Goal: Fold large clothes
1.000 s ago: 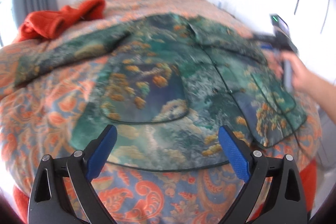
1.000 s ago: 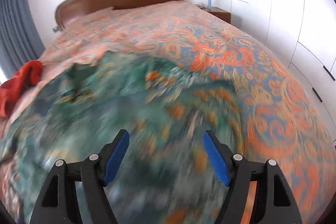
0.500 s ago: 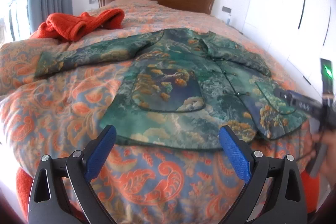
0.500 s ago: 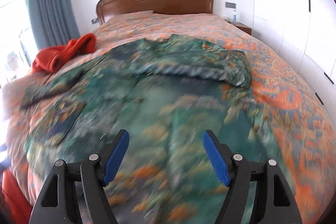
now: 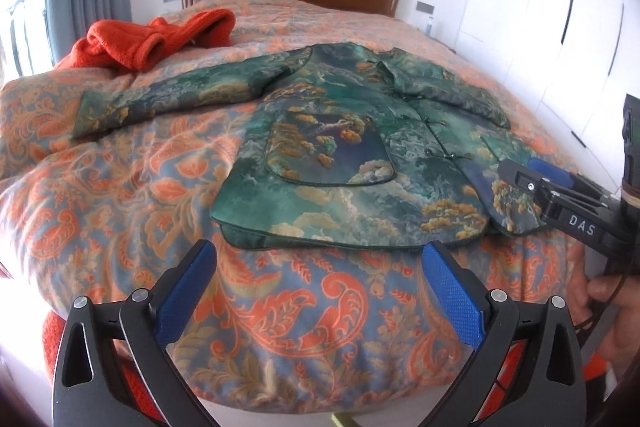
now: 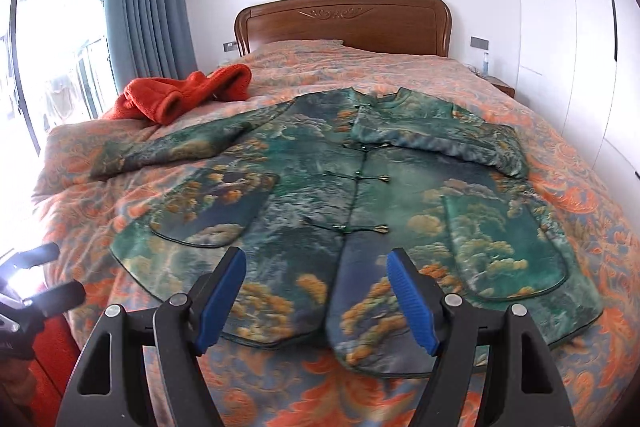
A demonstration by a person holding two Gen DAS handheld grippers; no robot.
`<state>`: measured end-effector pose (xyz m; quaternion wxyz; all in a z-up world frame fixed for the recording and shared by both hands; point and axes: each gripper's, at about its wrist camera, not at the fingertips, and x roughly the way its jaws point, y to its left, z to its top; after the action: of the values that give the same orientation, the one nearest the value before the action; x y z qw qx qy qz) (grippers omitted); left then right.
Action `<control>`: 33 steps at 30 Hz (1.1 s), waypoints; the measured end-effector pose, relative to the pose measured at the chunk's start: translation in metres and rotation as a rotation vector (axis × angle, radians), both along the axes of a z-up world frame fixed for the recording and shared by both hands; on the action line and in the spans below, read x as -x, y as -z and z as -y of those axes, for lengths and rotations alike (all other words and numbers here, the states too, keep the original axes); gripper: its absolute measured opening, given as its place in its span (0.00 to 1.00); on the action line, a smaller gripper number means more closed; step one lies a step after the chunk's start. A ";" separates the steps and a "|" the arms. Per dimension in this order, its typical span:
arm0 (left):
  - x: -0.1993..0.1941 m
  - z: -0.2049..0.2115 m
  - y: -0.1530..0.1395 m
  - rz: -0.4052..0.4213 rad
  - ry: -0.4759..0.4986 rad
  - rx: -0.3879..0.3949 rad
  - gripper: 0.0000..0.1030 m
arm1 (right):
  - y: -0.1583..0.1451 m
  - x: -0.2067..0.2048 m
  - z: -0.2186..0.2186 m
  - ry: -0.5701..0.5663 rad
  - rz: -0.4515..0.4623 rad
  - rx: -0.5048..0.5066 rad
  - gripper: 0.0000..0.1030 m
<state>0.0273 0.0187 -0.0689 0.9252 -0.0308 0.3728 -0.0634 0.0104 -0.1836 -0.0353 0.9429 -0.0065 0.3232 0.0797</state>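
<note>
While both tools hang empty at the foot of the bed, the left gripper, whose jaws have just been opening to their widest with nothing between them, hovers short of the green brocade jacket; the right gripper, jaws well parted and holding nothing, sits over the jacket's hem. The jacket lies buttoned and flat, one sleeve already across its chest, the other stretched toward the orange fleece. That sleeve's cuff looks like the sensible next hold. A second ago the right gripper was up beside the jacket's shoulder; it has since pulled back to the hem.
</note>
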 end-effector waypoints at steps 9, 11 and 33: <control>-0.031 -0.035 0.000 -0.041 -0.058 0.039 0.99 | 0.005 0.015 -0.005 0.008 -0.009 0.004 0.73; -0.043 -0.050 -0.002 -0.050 -0.088 0.067 0.99 | 0.008 0.017 -0.003 0.012 -0.018 -0.001 0.73; -0.119 -0.122 0.007 -0.120 -0.230 0.152 0.99 | 0.009 0.028 -0.022 -0.010 -0.034 -0.003 0.73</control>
<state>0.1459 0.1406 -0.0758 0.8974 -0.1472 0.4156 0.0168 -0.0172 -0.1620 -0.0438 0.9369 -0.0052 0.3389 0.0852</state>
